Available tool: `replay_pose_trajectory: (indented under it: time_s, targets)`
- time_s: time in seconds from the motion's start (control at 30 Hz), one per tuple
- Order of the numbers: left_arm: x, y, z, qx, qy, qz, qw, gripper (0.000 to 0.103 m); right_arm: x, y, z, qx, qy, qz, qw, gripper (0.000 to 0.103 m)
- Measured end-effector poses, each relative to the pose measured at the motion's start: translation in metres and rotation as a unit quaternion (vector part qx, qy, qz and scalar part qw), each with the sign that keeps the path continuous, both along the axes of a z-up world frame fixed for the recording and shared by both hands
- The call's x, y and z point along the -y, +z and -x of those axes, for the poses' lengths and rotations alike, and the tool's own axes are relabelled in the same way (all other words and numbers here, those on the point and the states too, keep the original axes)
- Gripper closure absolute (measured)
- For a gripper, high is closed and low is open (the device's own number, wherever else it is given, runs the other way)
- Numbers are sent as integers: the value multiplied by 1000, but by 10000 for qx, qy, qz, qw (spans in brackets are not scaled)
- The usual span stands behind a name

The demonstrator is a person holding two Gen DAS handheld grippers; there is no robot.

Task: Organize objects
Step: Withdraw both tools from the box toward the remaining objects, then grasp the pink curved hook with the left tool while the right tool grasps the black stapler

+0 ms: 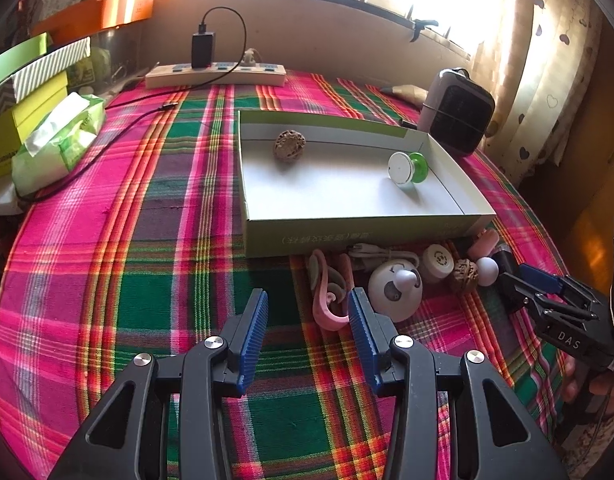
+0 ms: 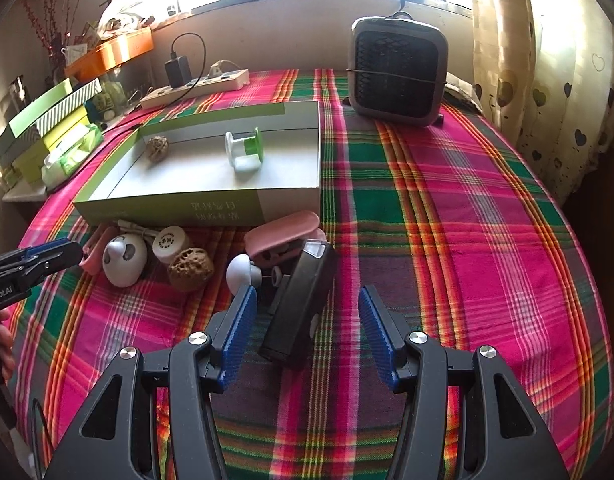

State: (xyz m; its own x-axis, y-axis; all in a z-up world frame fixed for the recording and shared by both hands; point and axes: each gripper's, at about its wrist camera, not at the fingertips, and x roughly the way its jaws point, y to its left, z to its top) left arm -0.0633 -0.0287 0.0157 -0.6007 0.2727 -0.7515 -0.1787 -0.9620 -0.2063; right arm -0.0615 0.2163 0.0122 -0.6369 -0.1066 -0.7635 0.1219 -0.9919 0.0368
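Note:
A shallow green-sided box (image 1: 267, 236) (image 2: 167, 204) holds a walnut (image 1: 289, 146) (image 2: 157, 146) and a green and white spool (image 1: 407, 168) (image 2: 243, 152). In front of it lie a pink ear hook (image 1: 327, 300), a white round toy (image 1: 395, 290) (image 2: 125, 260), a white cap (image 1: 438, 262) (image 2: 169, 242), a second walnut (image 1: 465, 276) (image 2: 191, 268), a white ball (image 2: 239, 272) and a pink case (image 2: 283, 232). My left gripper (image 1: 307, 304) is open over bare cloth, with the ear hook beside its right finger. My right gripper (image 2: 307, 300) is open with a black device (image 2: 303, 300) between its fingers, pads apart from it.
A grey fan heater (image 2: 399, 72) stands at the back right. A power strip (image 1: 215, 74) with a charger and cable lies at the back. A tissue pack (image 1: 55, 144) and stacked boxes sit at the left. A plaid cloth (image 2: 467, 220) covers the table.

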Motion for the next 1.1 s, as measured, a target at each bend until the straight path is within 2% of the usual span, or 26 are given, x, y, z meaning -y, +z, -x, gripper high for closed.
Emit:
replay_pose_trajectory:
  time_s: [0.27, 0.7, 0.77, 0.83, 1.07, 1.1]
  targets:
    - [-3, -3, 2, 58, -51, -18, 10000, 63, 2, -7, 3, 106, -56, -183, 9998, 49]
    - [-8, -8, 6, 152, -128, 47, 9998, 63, -10, -7, 4, 129, -269, -190, 9994, 49]
    - [-8, -9, 7, 160, -122, 57, 9998, 63, -10, -7, 4, 126, -246, -202, 9994, 52]
    - [-8, -9, 7, 157, -126, 62, 9998, 63, -10, -7, 4, 113, -238, -215, 9994, 59]
    - [-8, -9, 9, 157, -126, 104, 9997, 63, -10, -7, 4, 92, -186, -166, 9996, 72]
    - [-8, -9, 10, 150, -130, 116, 9997, 63, -10, -7, 4, 90, -176, -154, 9997, 76]
